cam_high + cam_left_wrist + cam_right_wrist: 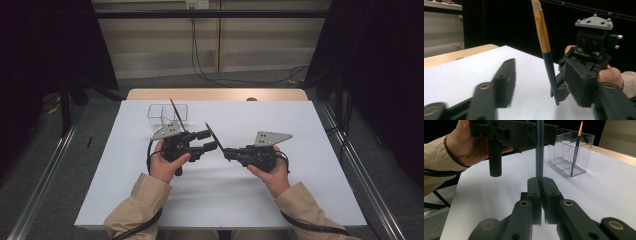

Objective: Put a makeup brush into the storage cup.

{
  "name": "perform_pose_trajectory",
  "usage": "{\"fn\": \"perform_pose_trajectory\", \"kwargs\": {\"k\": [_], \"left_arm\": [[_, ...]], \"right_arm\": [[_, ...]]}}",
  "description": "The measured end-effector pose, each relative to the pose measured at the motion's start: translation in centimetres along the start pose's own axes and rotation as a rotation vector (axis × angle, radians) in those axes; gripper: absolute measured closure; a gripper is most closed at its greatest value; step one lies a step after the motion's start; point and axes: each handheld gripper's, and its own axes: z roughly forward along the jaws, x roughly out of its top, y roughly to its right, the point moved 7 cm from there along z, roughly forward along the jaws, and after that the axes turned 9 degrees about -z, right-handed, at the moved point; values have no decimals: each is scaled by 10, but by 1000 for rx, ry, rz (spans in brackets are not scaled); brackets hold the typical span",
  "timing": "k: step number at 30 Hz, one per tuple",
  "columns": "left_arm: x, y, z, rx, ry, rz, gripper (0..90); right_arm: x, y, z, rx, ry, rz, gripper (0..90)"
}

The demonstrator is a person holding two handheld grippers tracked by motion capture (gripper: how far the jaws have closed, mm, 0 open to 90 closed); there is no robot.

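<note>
A paintbrush (216, 139) with a dark handle and gold ferrule (541, 32) rises steeply from my right gripper (228, 153). The right gripper (540, 185) is shut on the handle's lower end (539, 157). My left gripper (209, 140) comes in from the left, with the brush between its jaws. In the left gripper view its jaws (541, 71) stand apart; the handle is nearer the right jaw and clear of the left one. A second brush (575, 150) leans inside a clear plastic box (167, 113) behind the left gripper.
White sheet (300, 115) covers the table, with a wooden edge (215, 94) at the far side. The clear box (584, 145) has compartments and stands at the far left. Both hands are held at the table's middle.
</note>
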Motion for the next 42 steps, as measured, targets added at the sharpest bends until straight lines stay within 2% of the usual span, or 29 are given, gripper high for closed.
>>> {"fn": "perform_pose_trajectory", "kwargs": {"k": [4, 8, 12, 16, 26, 27, 29, 32, 34, 38, 42], "left_arm": [[0, 2, 2, 8, 1, 1, 563], [-1, 2, 3, 8, 13, -18, 632], [-2, 4, 4, -16, 34, -33, 723], [-2, 5, 6, -17, 43, -45, 774], [-3, 9, 11, -41, 41, -57, 825], [-4, 9, 11, -34, 38, -51, 827], [-5, 9, 13, -31, 30, -47, 827], [-6, 9, 14, -26, 23, -43, 828], [-6, 9, 14, -27, 23, -42, 828], [-5, 9, 13, -25, 23, -40, 829], [-4, 10, 11, -27, 20, -32, 829]], "right_arm": [[0, -1, 1, 2, -1, -2, 852], [0, -1, 1, 0, -2, -3, 851], [0, 0, 1, -5, -1, 5, 851], [0, -1, 2, -2, -1, 7, 851], [-3, -3, 5, 2, -9, 17, 851], [-3, -3, 6, 4, -8, 18, 900], [-3, -4, 6, 15, 1, 29, 900], [-2, -6, 7, 14, -12, 9, 900], [-2, -6, 7, 19, -7, 13, 900], [-2, -5, 6, 14, -1, 18, 866], [-1, -3, 5, -1, 5, 19, 782]]}}
